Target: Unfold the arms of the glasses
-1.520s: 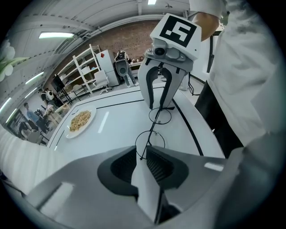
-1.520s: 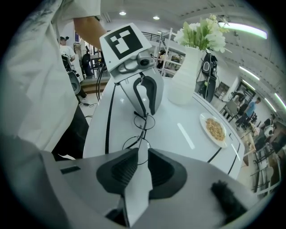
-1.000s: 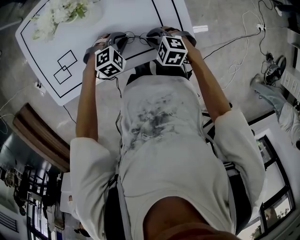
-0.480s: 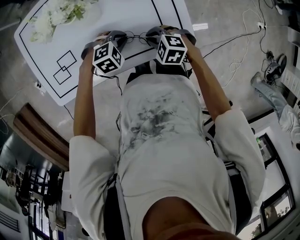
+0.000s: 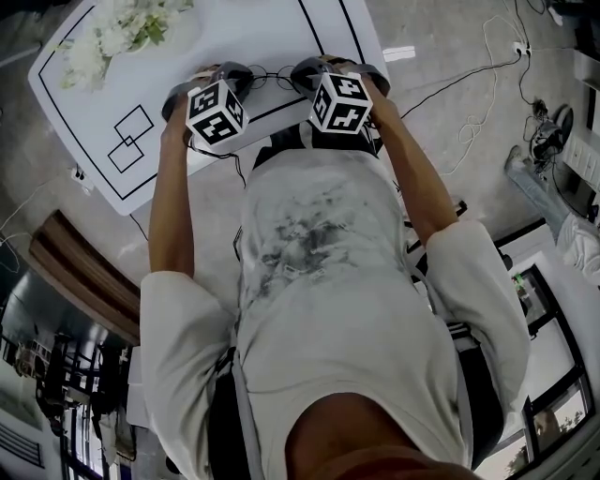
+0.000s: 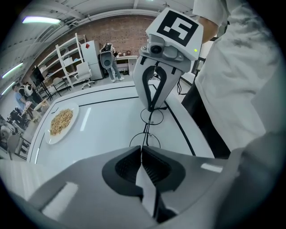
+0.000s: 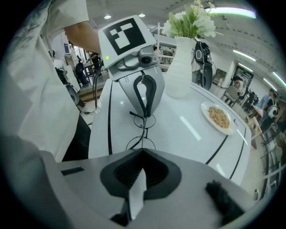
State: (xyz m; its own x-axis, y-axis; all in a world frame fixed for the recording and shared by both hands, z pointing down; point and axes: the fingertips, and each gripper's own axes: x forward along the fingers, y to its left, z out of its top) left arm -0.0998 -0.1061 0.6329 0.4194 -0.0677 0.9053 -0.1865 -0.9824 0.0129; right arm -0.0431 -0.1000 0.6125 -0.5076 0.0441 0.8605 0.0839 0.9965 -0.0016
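Thin black wire glasses (image 5: 271, 74) with round lenses hang between my two grippers over the near edge of the white table (image 5: 225, 37). In the left gripper view the glasses (image 6: 145, 135) run straight ahead from my left gripper (image 6: 141, 149), which is shut on their near end. The right gripper (image 6: 153, 87) pinches the far end. From the right gripper view, my right gripper (image 7: 142, 152) is shut on the glasses (image 7: 142, 133), with the left gripper (image 7: 144, 96) opposite. In the head view the left gripper (image 5: 240, 81) and right gripper (image 5: 302, 73) face each other, close together.
A white vase of flowers (image 7: 181, 67) stands further back on the table, its blooms (image 5: 117, 28) at the far left. A plate of food (image 6: 60, 122) lies beyond. Black lines and two squares (image 5: 131, 137) mark the tabletop. Cables (image 5: 487, 84) trail on the floor to the right.
Both grippers have edged slightly further over the table, the left one a little more. The glasses stay held between them.
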